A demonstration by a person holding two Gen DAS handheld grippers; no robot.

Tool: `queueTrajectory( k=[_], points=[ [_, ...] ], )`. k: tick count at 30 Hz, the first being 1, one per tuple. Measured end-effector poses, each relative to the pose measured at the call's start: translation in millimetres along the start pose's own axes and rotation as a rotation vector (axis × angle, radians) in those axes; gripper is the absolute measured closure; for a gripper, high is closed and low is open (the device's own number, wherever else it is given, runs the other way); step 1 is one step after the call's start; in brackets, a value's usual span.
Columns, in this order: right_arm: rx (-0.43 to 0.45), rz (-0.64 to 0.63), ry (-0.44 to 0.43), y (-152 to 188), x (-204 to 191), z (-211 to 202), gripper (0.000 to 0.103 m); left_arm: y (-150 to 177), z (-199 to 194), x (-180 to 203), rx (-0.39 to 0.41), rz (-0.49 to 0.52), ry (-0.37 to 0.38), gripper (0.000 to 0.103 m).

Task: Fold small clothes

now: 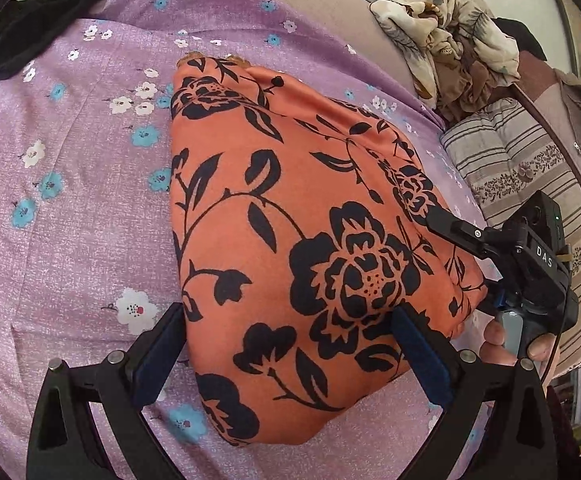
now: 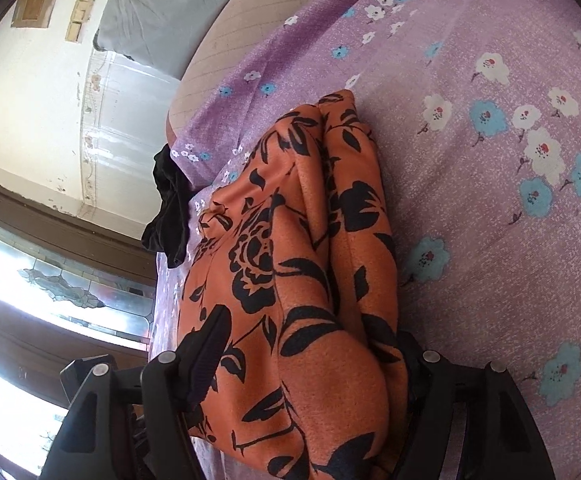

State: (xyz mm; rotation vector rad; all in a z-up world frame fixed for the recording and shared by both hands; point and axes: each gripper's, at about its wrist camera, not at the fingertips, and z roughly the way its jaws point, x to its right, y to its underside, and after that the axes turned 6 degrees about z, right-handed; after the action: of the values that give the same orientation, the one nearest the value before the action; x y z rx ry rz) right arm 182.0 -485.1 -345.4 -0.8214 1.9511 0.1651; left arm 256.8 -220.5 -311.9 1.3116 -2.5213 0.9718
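An orange garment with black flower print lies folded in a thick bundle on the purple flowered bedsheet. My left gripper stands wide open, its blue-padded fingers on either side of the bundle's near end. My right gripper shows at the bundle's right edge, its upper finger lying on the cloth. In the right wrist view the same garment fills the space between the right gripper's fingers, which are closed on its folded layers.
A black garment lies at the sheet's far left; it also shows in the right wrist view. A crumpled beige scarf pile and a striped cushion sit to the right. A window is beyond the bed edge.
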Motion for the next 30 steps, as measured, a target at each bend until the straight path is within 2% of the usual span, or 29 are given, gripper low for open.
queueTrajectory(
  k=[6, 10, 13, 21, 22, 25, 27, 30],
  points=[
    [0.026, -0.175, -0.018, 12, -34, -4, 0.03, -2, -3, -8, 0.046, -0.059, 0.058, 0.003],
    [-0.001, -0.083, 0.027, 7, -17, 6, 0.03, -9, 4, -9, 0.043, -0.06, 0.048, 0.003],
    [-0.008, -0.007, 0.029, 4, -3, 11, 0.03, -20, 19, -11, 0.022, -0.072, 0.045, 0.003],
    [0.016, -0.013, 0.004, 1, -3, 16, 0.029, -35, 25, -20, 0.047, -0.176, 0.087, 0.004],
    [0.016, -0.034, 0.005, 3, -6, 17, 0.029, -36, 24, -19, 0.049, -0.179, 0.075, 0.006],
    [0.015, -0.128, 0.037, 10, -23, 20, 0.032, -34, 19, -13, 0.052, -0.147, 0.002, 0.026],
    [0.027, -0.194, 0.066, 16, -33, 19, 0.039, -32, 15, -10, 0.063, -0.124, -0.029, 0.037],
    [0.055, -0.251, 0.098, 21, -44, 16, 0.047, -31, 10, -4, 0.077, -0.085, -0.072, 0.049]
  ],
)
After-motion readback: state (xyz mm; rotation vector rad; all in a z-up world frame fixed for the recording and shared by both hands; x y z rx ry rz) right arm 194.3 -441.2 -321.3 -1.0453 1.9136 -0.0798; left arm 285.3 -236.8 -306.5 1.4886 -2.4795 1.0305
